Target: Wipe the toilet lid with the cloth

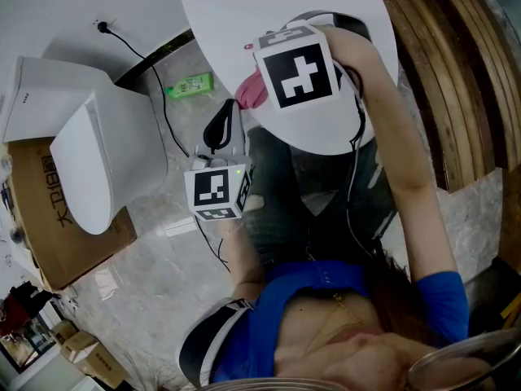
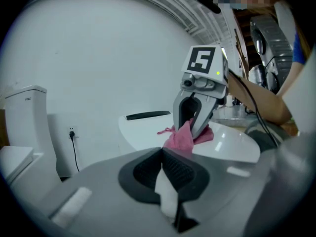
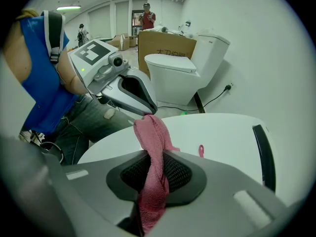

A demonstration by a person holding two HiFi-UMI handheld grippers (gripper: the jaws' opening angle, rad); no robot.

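Right gripper view: you are clamping the pink knitted cloth [image 3: 150, 130] in your right gripper [image 3: 152, 168] over the white oval toilet lid [image 3: 217, 137], with your left gripper [image 2: 162, 154] closed. Pressing hard may be pulling the bunched cloth out.

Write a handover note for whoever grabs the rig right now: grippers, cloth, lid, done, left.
Right gripper: shut on the pink cloth, at the edge of the white toilet lid nearest the person. The cloth's loose end seems to touch the lid.
Left gripper: jaws together, off the lid, lower and to its side. A white sliver shows between them; can't tell what it is.
Done: cloth is gripped and at the lid. Nothing shows how much has been wiped.
Left: sweep the cloth over the whole lid, probably from this edge toward the black bar.
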